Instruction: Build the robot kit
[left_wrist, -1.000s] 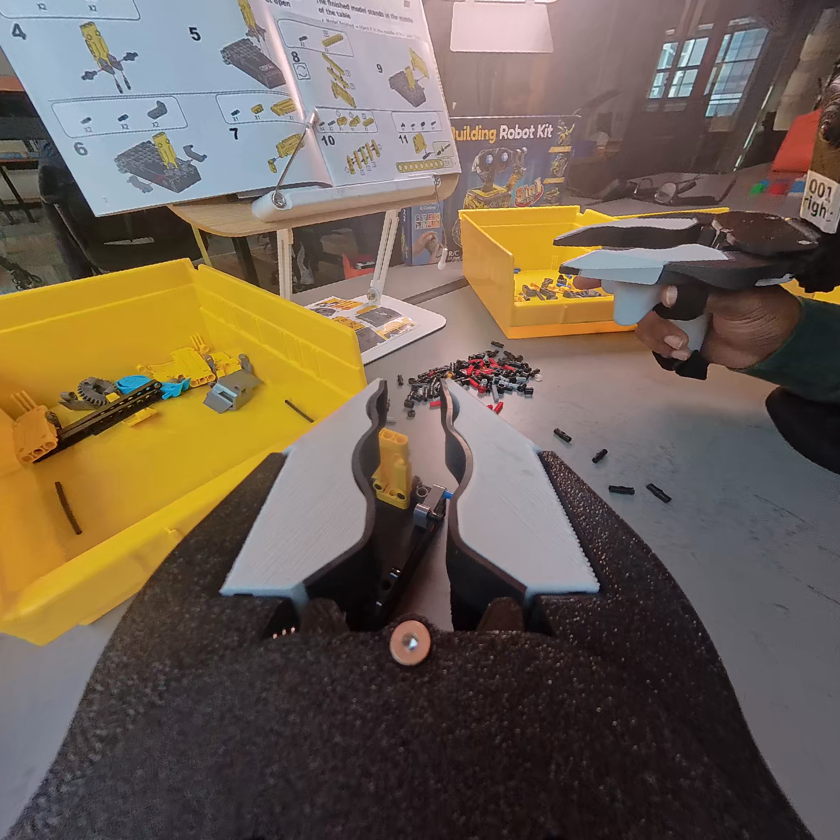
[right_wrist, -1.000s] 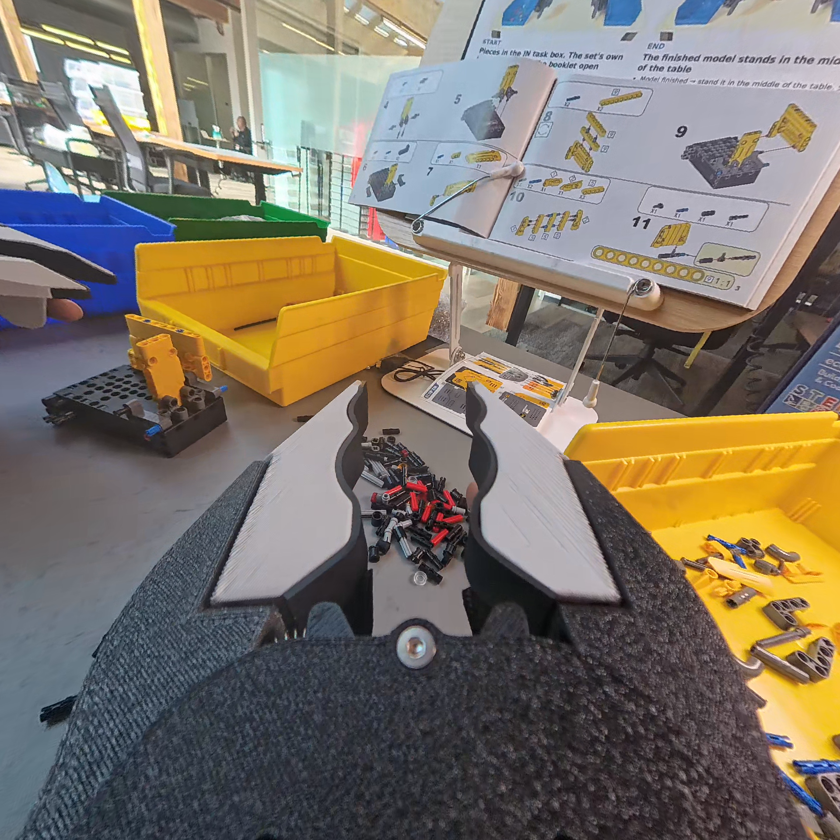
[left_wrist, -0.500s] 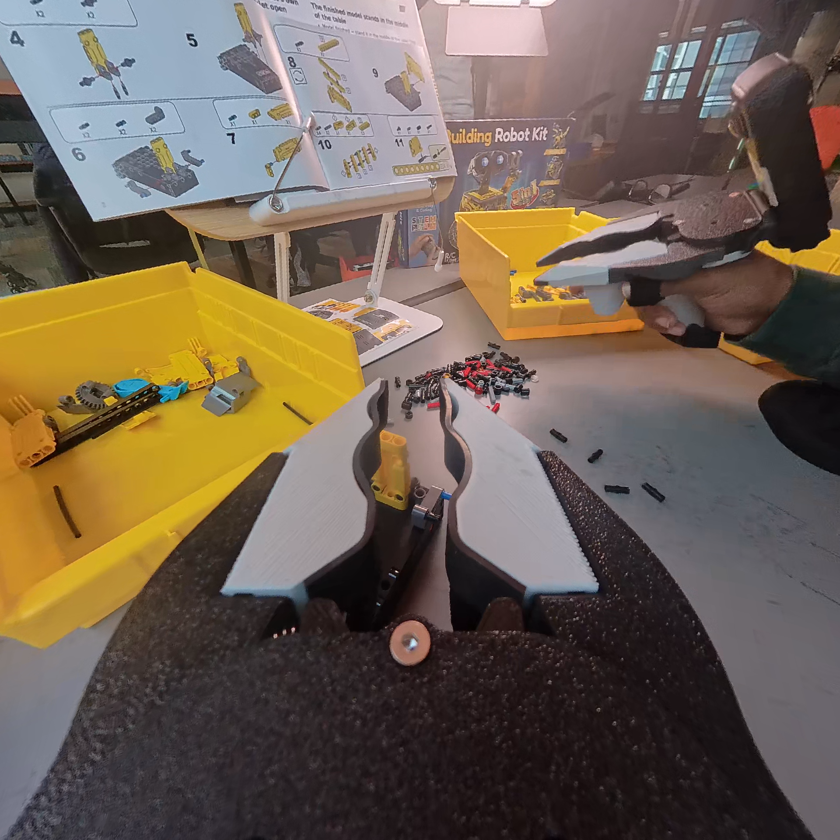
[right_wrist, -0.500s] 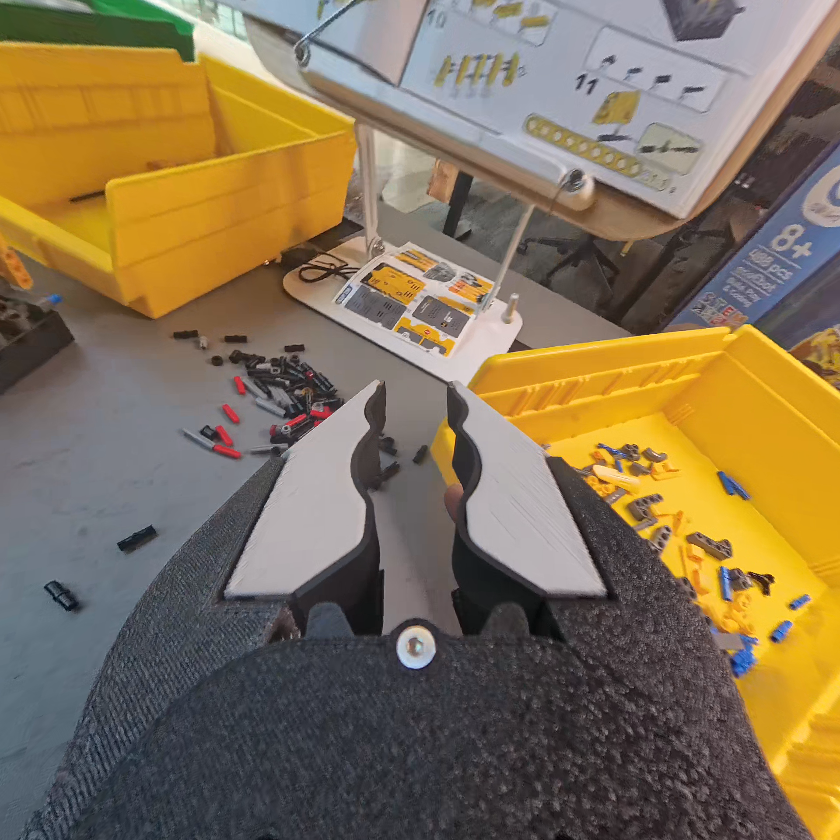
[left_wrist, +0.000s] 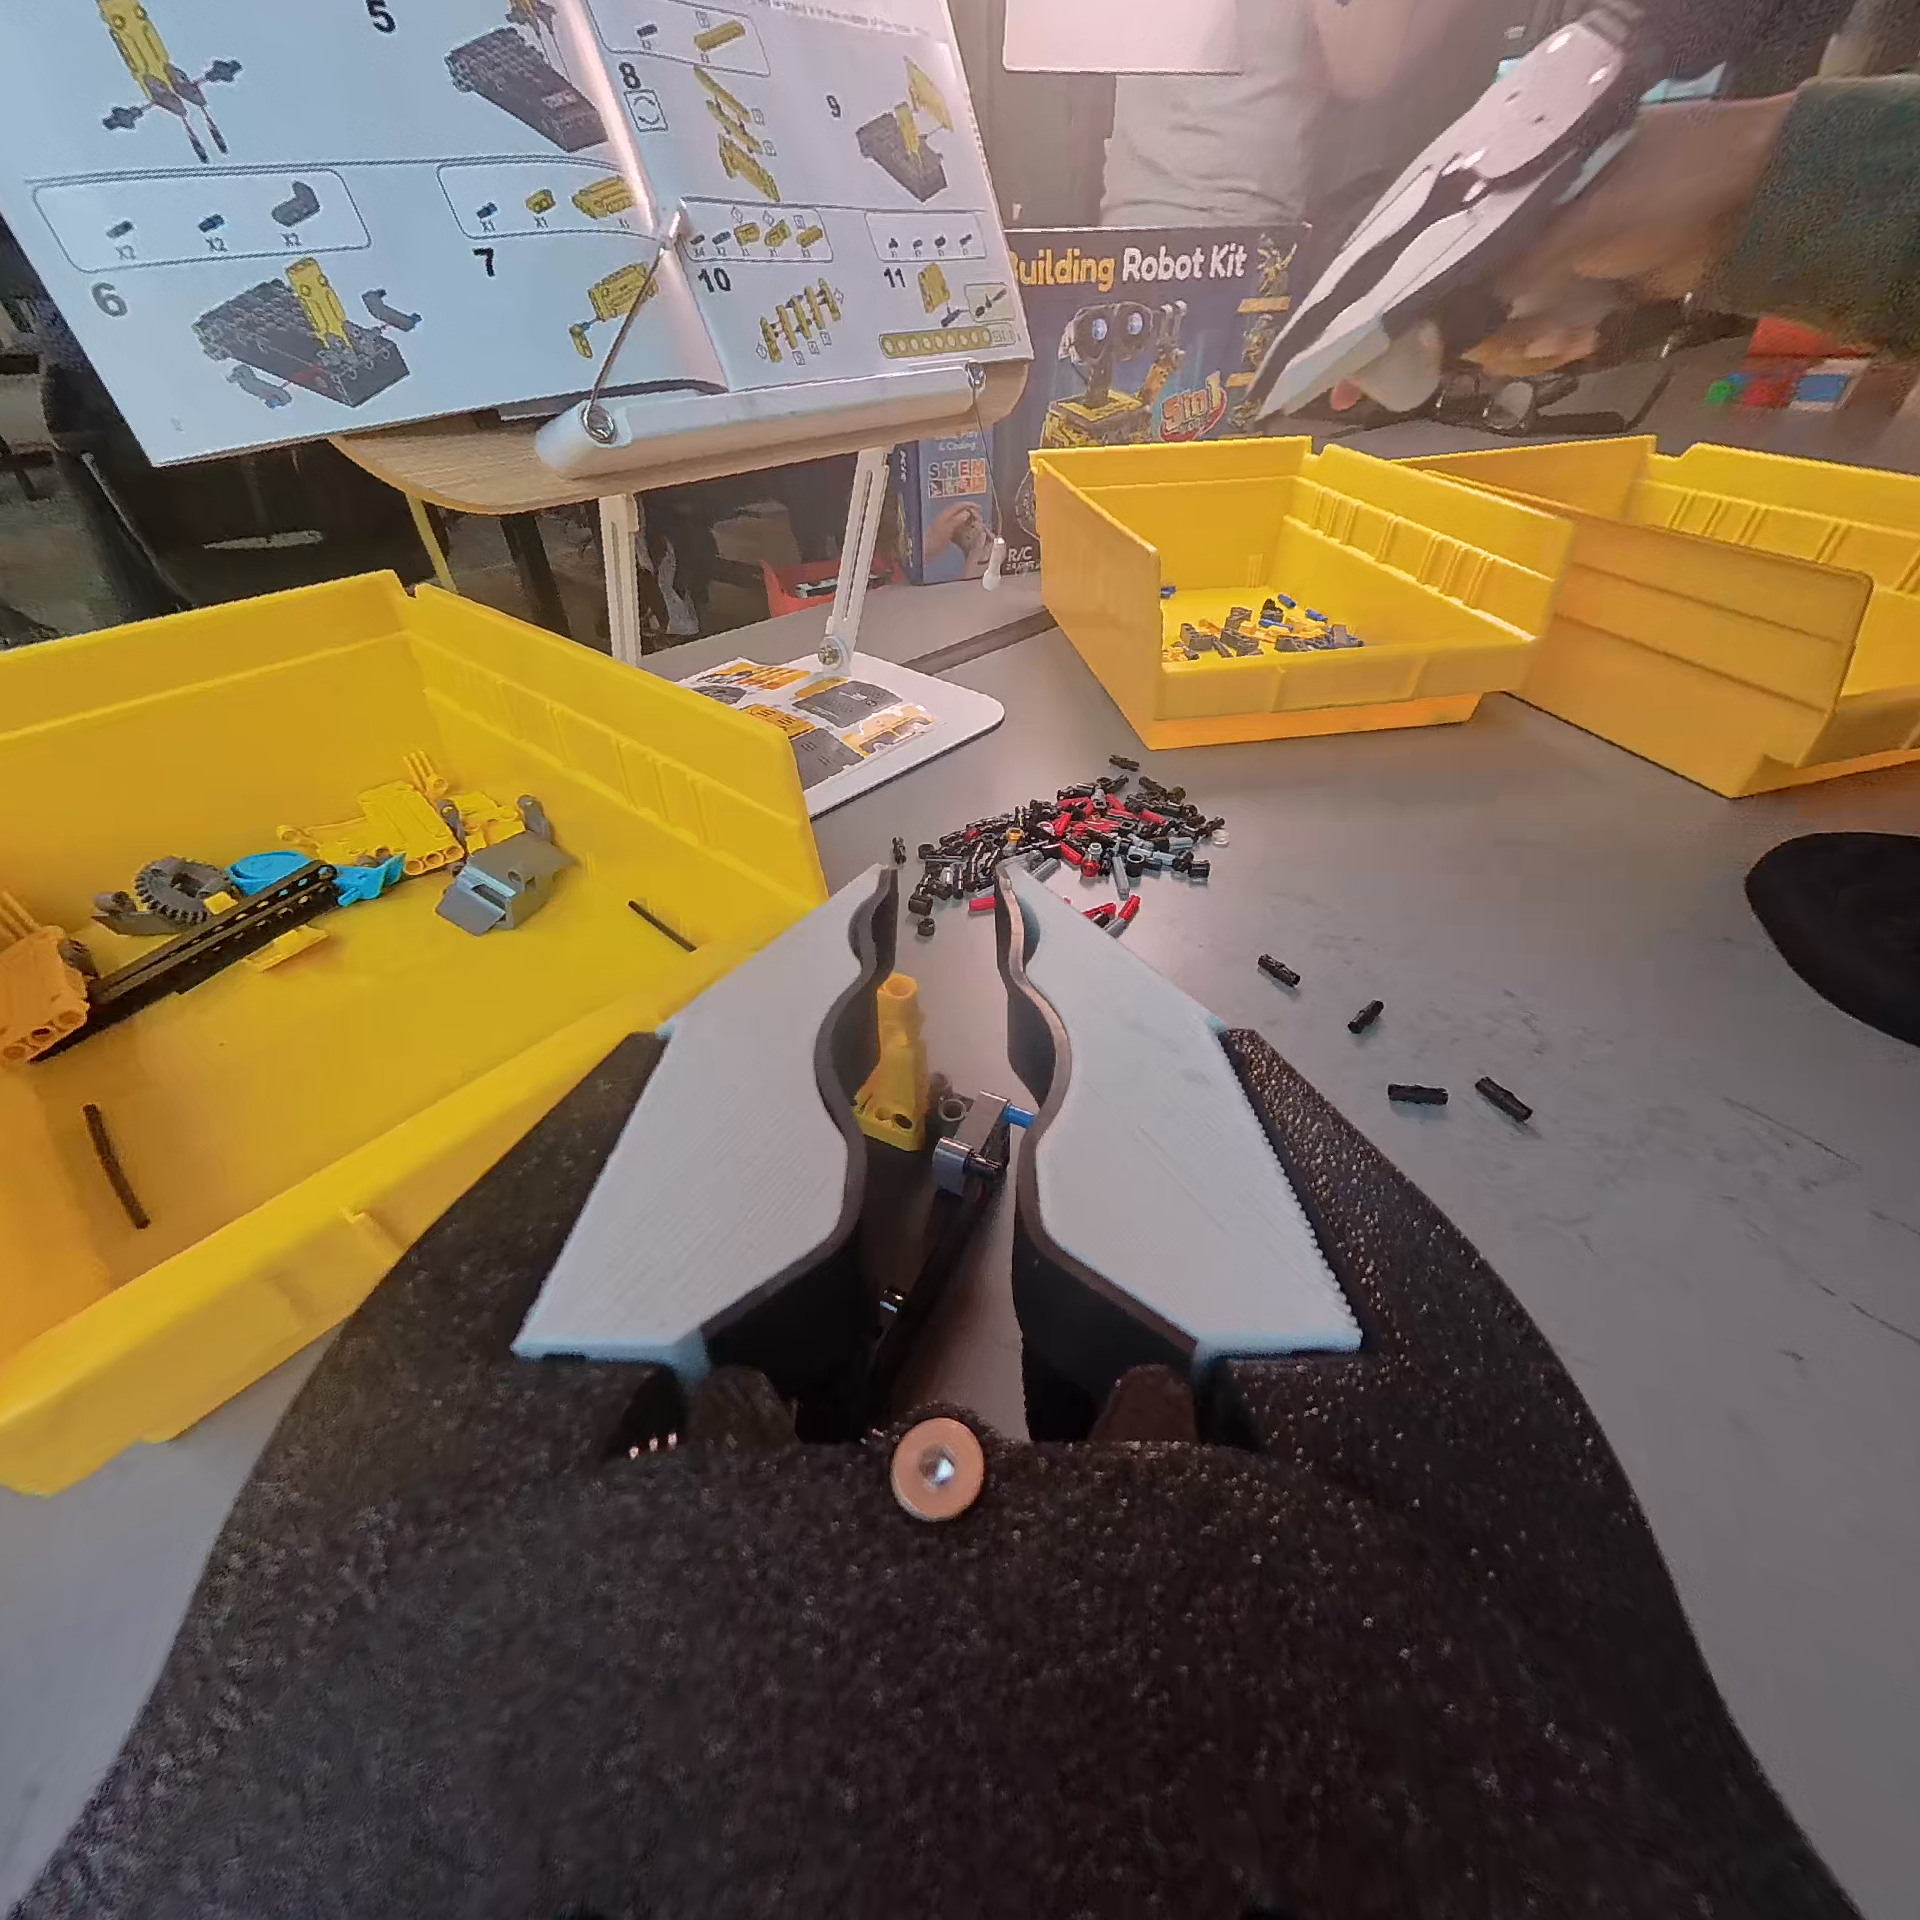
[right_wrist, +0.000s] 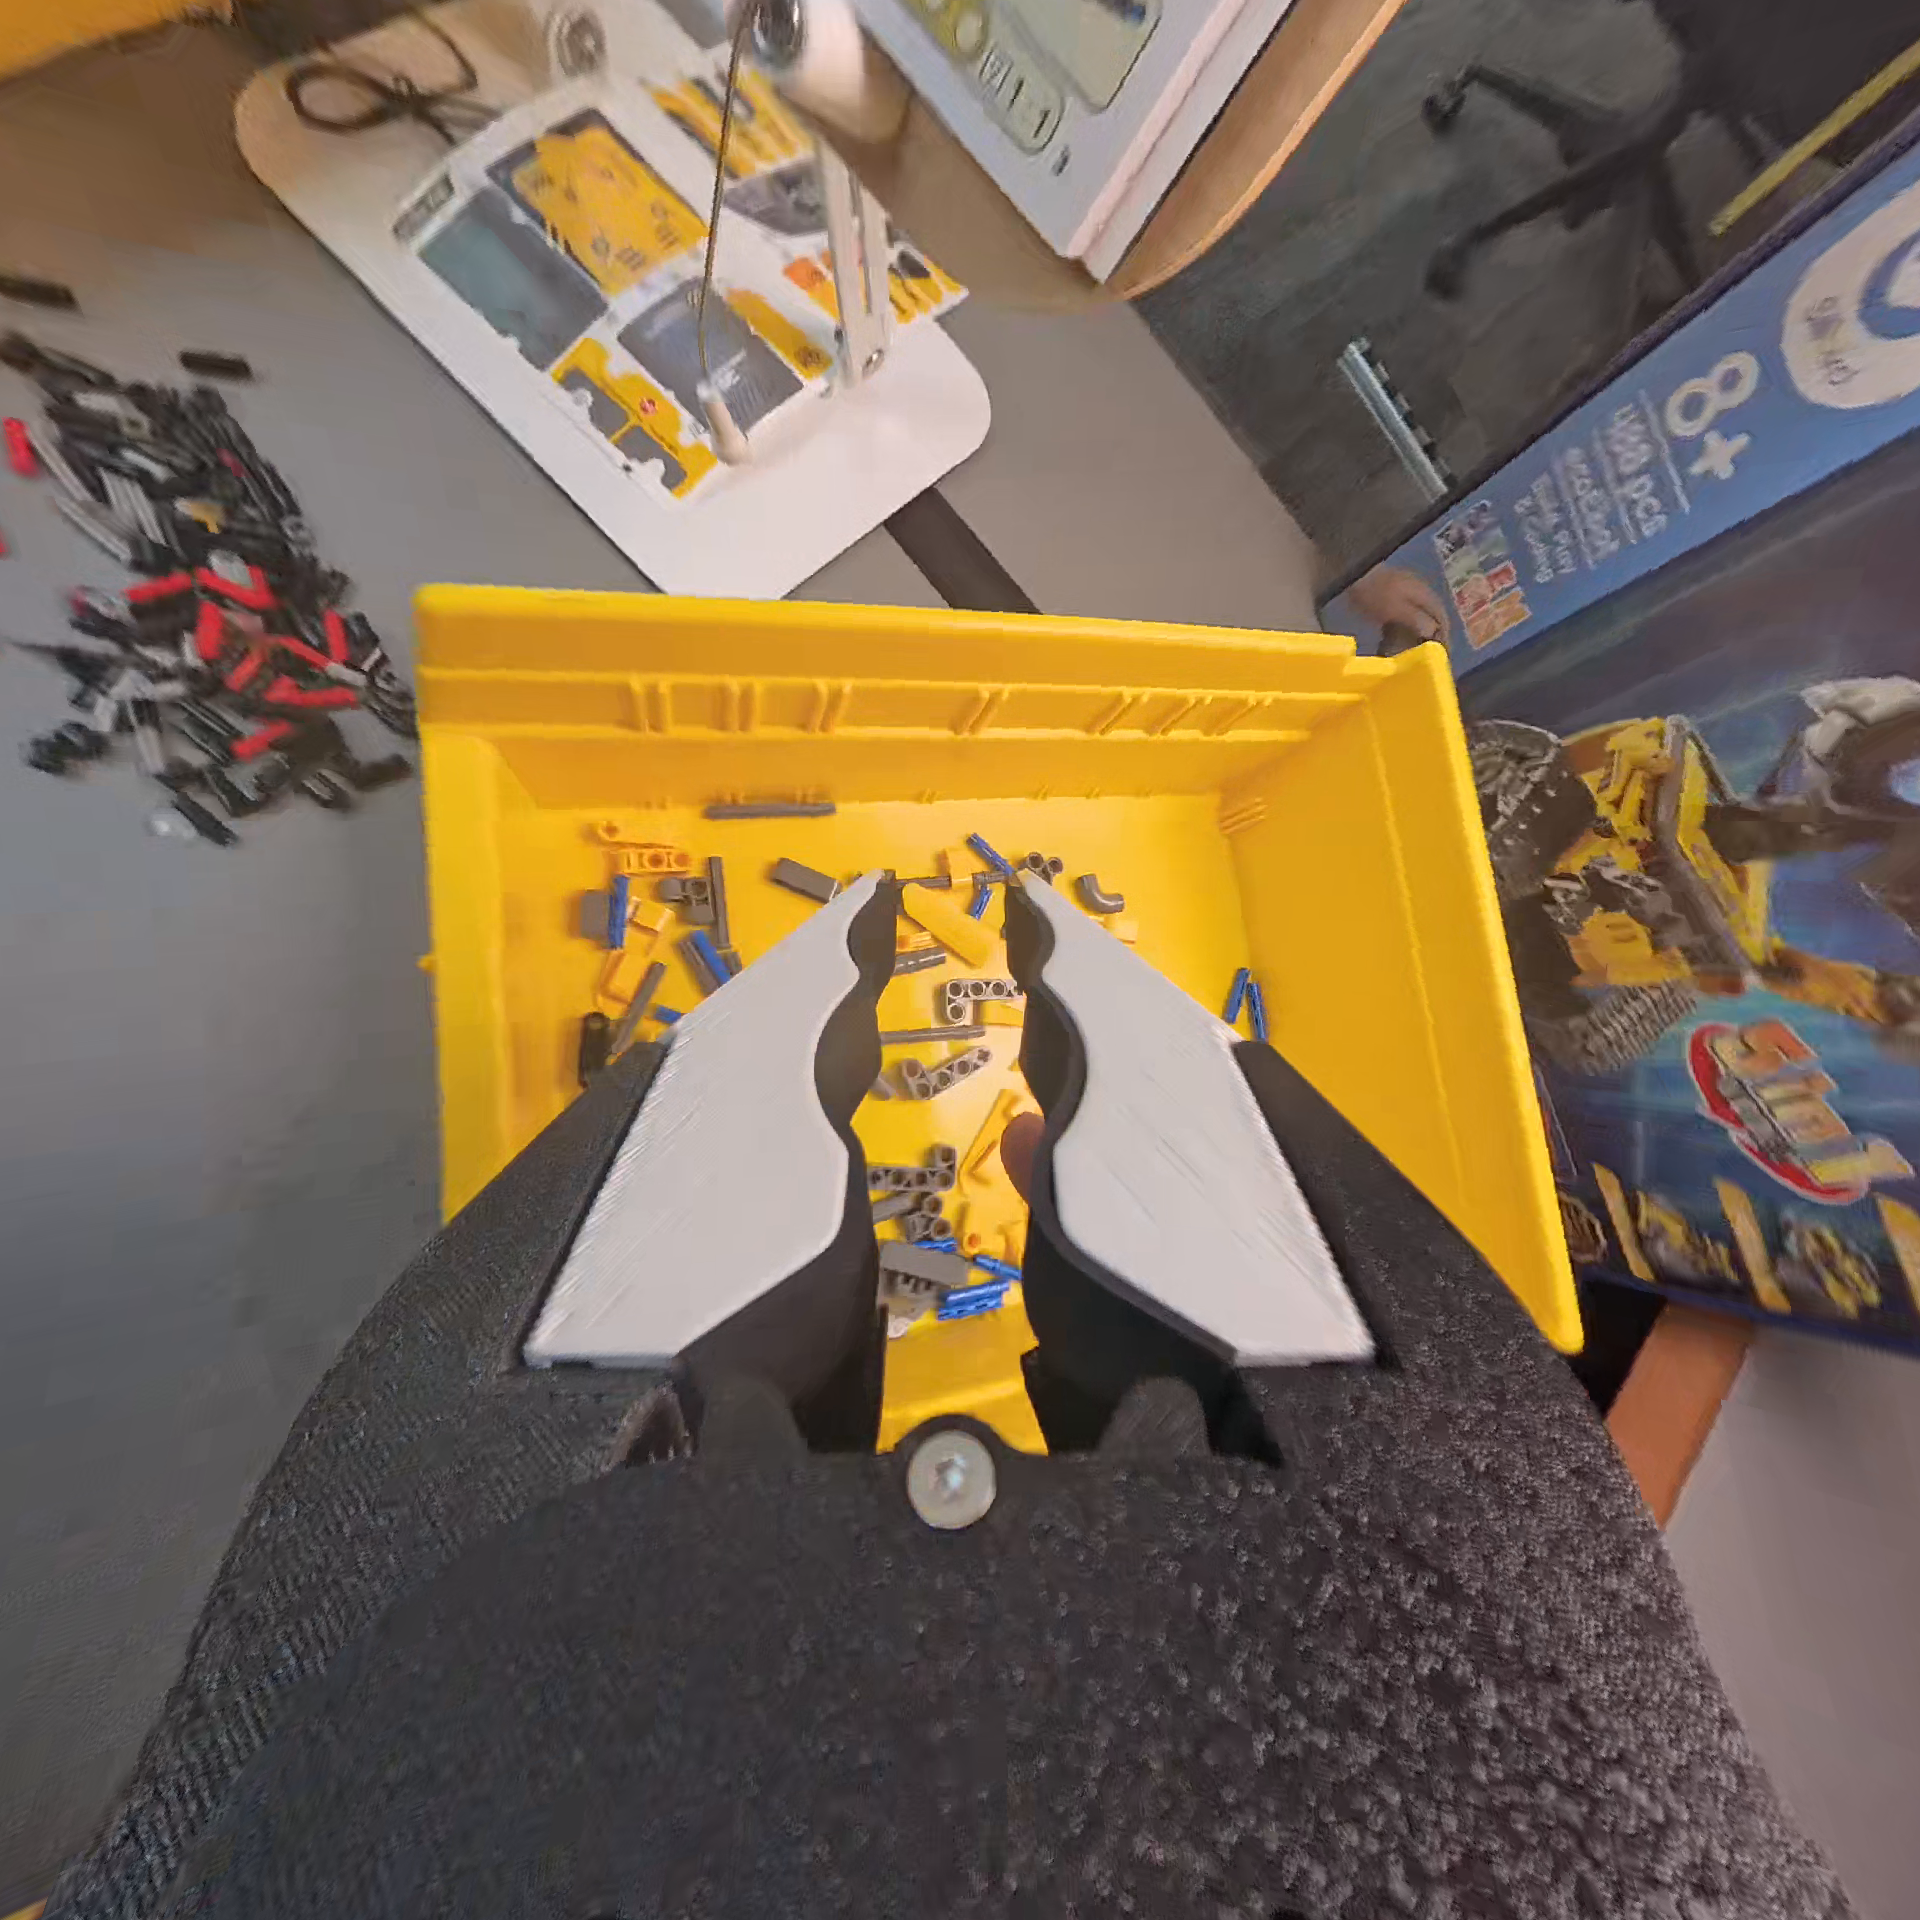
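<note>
My left gripper (left_wrist: 943, 914) is clamped around a black base with a yellow block (left_wrist: 896, 1060) low over the table (left_wrist: 1558, 1299), pins (left_wrist: 1070, 842) just ahead, while my right gripper (right_wrist: 948, 891) hangs parted and empty above a yellow bin (right_wrist: 1382, 935) of small parts (right_wrist: 935, 1049).

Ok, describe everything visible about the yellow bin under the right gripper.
The yellow bin is an open-topped plastic tray with ribbed inner walls and a lower front lip. It sits flat on the grey table, beside the blue kit box. Its floor holds scattered small grey, blue and yellow building pieces. The right gripper hangs above it, jaws apart, holding nothing; whether its tips touch anything cannot be told.
</note>
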